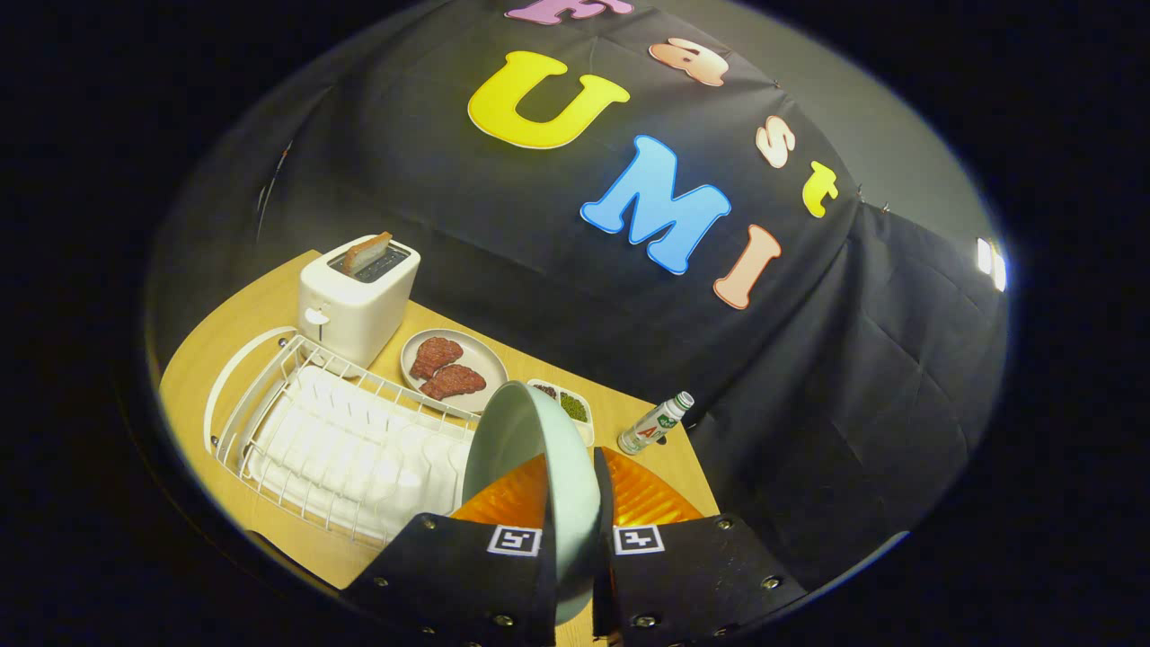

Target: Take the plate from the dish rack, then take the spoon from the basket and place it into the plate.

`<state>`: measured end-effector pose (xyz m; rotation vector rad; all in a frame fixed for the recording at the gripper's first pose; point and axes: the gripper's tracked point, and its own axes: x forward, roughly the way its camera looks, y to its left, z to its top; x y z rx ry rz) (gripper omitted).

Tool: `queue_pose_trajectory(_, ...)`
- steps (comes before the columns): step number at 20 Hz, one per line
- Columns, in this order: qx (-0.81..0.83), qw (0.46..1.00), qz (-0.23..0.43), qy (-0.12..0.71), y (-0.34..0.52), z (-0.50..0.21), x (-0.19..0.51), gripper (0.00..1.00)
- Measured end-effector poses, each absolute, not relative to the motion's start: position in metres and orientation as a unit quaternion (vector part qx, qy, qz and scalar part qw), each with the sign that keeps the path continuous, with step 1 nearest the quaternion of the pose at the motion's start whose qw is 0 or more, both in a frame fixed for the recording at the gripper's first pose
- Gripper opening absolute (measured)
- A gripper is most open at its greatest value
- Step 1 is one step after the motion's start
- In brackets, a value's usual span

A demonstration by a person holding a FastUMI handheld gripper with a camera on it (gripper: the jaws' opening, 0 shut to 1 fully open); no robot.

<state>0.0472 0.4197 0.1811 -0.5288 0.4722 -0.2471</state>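
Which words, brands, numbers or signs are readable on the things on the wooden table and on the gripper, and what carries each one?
Small white bottle with a green label: the print is too small and blurred to read.
Square black-and-white markers on the gripper, which is shut on the pale green round plate: coded patterns, no words.
White toaster: no text can be seen.
Nothing here can be quoted.
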Motion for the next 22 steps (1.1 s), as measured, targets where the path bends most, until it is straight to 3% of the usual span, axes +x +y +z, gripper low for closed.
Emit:
queue_pose_trajectory(10,-0.251,0.932,-0.072,0.252,0.399,0.134,-0.061,0.15)
queue_pose_trajectory(22,-0.039,0.954,0.002,0.299,0.374,0.041,-0.080,0.15)
